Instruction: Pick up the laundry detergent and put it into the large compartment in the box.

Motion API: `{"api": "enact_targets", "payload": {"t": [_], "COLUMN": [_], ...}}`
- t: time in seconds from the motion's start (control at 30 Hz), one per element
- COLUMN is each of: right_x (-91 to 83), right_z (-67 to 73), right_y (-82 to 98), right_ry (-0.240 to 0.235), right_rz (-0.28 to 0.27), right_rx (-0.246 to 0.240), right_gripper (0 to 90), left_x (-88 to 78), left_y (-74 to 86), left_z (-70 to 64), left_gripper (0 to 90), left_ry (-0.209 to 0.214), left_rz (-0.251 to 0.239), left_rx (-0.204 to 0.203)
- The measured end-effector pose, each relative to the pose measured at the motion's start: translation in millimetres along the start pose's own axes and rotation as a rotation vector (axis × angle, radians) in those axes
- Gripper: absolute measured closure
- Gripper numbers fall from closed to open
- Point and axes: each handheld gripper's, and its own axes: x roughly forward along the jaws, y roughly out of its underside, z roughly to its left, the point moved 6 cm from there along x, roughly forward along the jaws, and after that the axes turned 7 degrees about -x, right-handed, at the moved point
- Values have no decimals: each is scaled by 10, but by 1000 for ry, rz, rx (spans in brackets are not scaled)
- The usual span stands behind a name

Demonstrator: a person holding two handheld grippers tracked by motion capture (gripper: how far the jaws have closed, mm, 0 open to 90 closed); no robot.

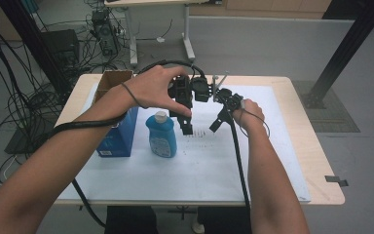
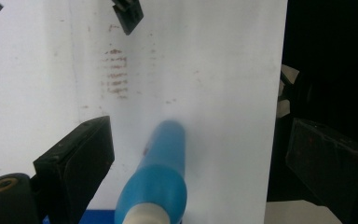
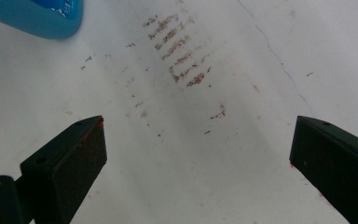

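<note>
Bottle: blue bottle [image 1: 161, 135] stood upright on the white mat [image 1: 253, 161], pale cap on top; landmark for all lines below.
Box: blue carton [image 1: 119, 131] stood just left of the bottle, flaps open; whether they touched could not be told.
Left gripper: left gripper [image 1: 187, 127] hung just right of the bottle and above the mat, jaws spread wide and holding nothing; in the left gripper view the bottle [image 2: 156, 179] lay between the jaws.
Right gripper: right gripper [image 1: 215, 124] was farther right of the bottle, jaws parted, empty, over the reddish smudges [image 3: 179, 46].
Step judged: approach to grasp the bottle.
Method: keep jaws wide, centre them on the body below the cap, close squarely.
Risk: an off-centre pinch could tip the bottle toward the carton.
</note>
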Motion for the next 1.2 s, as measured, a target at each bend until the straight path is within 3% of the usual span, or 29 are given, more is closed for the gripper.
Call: {"api": "enact_targets", "payload": {"t": [0.37, 0.7, 1.2], "right_x": [-21, -29, -25], "right_z": [6, -4, -6], "right_y": [52, 113, 211], "right_ry": [5, 5, 7], "right_rz": [0, -6, -12], "right_rx": [13, 22, 43], "right_gripper": [37, 37, 37], "left_x": [-143, -141, -20], "left_y": [206, 350, 493], "left_z": [83, 162, 255], "left_gripper": [83, 80, 81], "left_ry": [-27, -44, 12], "left_rz": [-10, -11, -1], "left_rx": [-13, -2, 54]}}
